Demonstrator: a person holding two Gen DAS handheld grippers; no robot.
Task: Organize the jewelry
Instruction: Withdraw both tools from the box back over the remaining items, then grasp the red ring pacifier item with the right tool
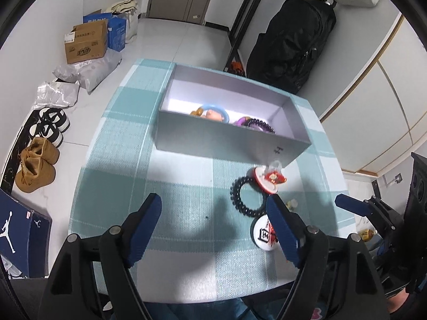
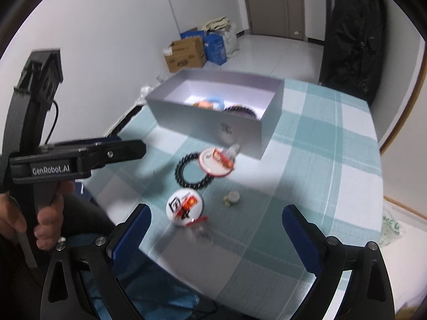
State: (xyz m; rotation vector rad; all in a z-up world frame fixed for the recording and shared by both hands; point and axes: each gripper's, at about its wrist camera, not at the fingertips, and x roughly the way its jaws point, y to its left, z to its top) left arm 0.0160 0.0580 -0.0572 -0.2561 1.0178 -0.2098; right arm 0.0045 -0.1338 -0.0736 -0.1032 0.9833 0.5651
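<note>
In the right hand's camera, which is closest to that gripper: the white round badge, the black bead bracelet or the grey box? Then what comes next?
From the right gripper, nearest first:
1. White round badge, just ahead, slightly left.
2. Black bead bracelet, behind the badge, mid-table.
3. Grey box, farthest, at the table's back.

A box (image 1: 229,138) sits on the table (image 1: 165,186) toward its far side, with beads (image 1: 260,125) and a toy (image 1: 210,113) inside. In front of the box lie a bracelet (image 1: 246,196), a badge (image 1: 269,180) overlapping its far edge, and a second badge (image 1: 263,230) nearer.
</note>
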